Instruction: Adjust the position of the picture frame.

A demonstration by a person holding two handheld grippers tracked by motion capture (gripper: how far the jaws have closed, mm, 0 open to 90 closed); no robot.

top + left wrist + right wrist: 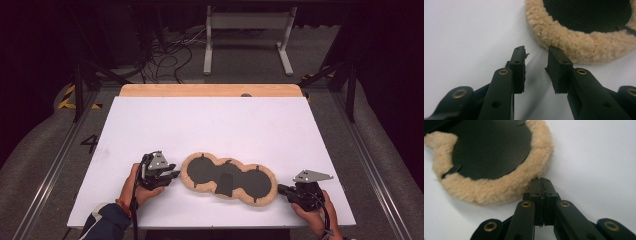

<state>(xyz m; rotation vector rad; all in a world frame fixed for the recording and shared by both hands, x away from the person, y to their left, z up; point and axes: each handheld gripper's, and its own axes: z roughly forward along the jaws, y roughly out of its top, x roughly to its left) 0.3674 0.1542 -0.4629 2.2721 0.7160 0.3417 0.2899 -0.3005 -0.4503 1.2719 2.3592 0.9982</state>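
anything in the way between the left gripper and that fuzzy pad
Nothing visible. The left gripper has its jaws apart, with bare white table running straight to the tan fleece rim of the pad; its right jaw tip sits about at the fleece.

A fleece-edged pad (229,179) with three joined round black lobes lies flat on the white desk (210,125), near its front edge. The left gripper (171,175) rests just beside the pad's left lobe, held by a hand (136,187) that comes out of a dark blue sleeve (104,222). The right gripper (281,189) sits at the pad's right end, its tip at the fleece rim, held by the other hand (315,212). A wooden strip (210,90) borders the desk's far edge, with cables (170,55) on the floor beyond.
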